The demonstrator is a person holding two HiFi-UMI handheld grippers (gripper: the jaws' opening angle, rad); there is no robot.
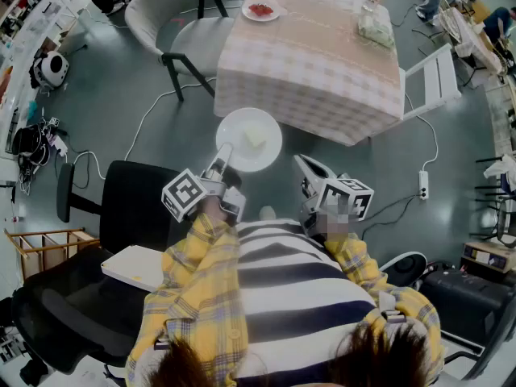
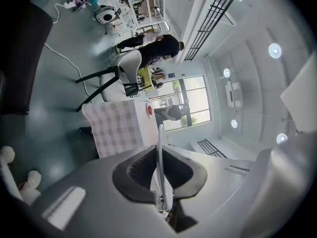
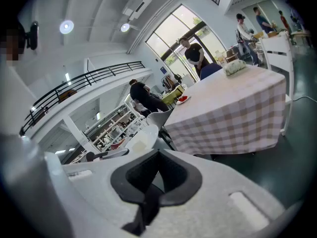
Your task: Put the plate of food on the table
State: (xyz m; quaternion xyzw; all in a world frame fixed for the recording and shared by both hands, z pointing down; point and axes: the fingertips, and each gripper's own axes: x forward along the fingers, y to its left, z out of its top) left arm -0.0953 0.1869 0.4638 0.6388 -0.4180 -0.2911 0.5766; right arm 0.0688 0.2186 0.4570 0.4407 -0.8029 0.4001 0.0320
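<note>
A white plate (image 1: 248, 139) with a pale piece of food (image 1: 255, 138) hangs over the floor, just short of the near edge of the table with the checked cloth (image 1: 310, 55). My left gripper (image 1: 223, 153) is shut on the plate's near rim. In the left gripper view the plate (image 2: 160, 143) shows edge-on, pinched between the jaws of the left gripper (image 2: 160, 157). Beside the plate on its right, my right gripper (image 1: 302, 164) is shut and holds nothing. The right gripper view shows its jaws together and the plate (image 3: 143, 135) to their left.
On the table stand a small plate of red food (image 1: 261, 10) and a bottle with a bag (image 1: 375, 22). White chairs (image 1: 173, 22) (image 1: 431, 75) flank the table. A black office chair (image 1: 133, 192) is at my left. Cables and a power strip (image 1: 422, 184) lie on the floor.
</note>
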